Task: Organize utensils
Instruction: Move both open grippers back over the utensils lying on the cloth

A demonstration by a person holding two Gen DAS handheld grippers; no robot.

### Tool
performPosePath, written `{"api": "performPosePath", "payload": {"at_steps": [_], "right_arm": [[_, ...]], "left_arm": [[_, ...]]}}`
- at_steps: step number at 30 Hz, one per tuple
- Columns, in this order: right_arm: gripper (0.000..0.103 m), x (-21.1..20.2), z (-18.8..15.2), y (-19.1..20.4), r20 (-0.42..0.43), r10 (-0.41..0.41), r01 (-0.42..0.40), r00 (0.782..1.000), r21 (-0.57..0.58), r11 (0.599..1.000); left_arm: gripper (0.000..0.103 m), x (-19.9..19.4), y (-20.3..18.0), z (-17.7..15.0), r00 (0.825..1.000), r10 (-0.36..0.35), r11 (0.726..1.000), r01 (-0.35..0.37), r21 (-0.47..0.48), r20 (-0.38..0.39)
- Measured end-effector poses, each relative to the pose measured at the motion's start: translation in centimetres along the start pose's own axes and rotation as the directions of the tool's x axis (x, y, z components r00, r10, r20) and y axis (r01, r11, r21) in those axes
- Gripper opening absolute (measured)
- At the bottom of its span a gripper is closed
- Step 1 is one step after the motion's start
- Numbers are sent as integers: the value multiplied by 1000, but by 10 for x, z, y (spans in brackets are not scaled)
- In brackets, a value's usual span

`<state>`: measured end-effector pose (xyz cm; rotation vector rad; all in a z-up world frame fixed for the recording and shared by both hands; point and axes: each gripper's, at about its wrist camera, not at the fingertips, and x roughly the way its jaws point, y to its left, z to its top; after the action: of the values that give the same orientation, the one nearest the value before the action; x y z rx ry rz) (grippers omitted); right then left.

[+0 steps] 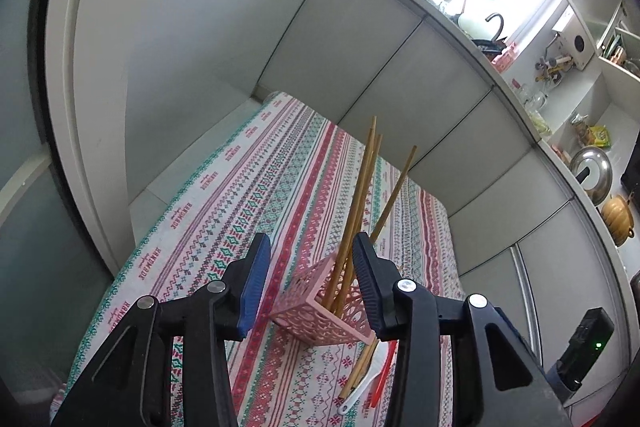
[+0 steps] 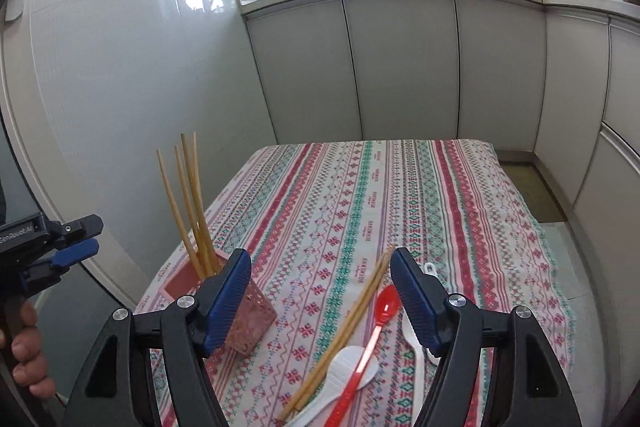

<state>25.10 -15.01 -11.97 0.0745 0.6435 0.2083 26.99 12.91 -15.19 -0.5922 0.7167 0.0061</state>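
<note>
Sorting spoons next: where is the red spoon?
In the right wrist view the red spoon lies on the tablecloth between the open fingers, beside loose chopsticks, crossing a white spoon.

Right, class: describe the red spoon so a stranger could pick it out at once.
Start at the patterned tablecloth. Near its front edge, between the right gripper fingers, loose utensils lie. The red spoon rests across a white spoon, beside bamboo chopsticks; it alone is translucent red.
</note>
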Motion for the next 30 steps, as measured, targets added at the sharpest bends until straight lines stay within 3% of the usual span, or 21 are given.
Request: {"api": "performPosePath", "payload": {"at_steps": [10,18,25,30], "right_arm": [[74,-60,9,-32,5,-14,14,1000,75,997],[74,-68,0,-93,-71,-42,60,997,262,963],[74,-56,-12,-127,-146,-40,92,988,372,924],[74,-51,-19,-143,-175,-62,132,983,416,900]], "left_arm": [[51,-6,-25,-11,996,84,990,-85,115,7],[51,-1,-79,-42,996,87,944,-70,323,-37],[56,41,-134,-91,983,91,897,-12,441,-157],[56,82,-160,-124,955,87,891,52,452,-282]]}}
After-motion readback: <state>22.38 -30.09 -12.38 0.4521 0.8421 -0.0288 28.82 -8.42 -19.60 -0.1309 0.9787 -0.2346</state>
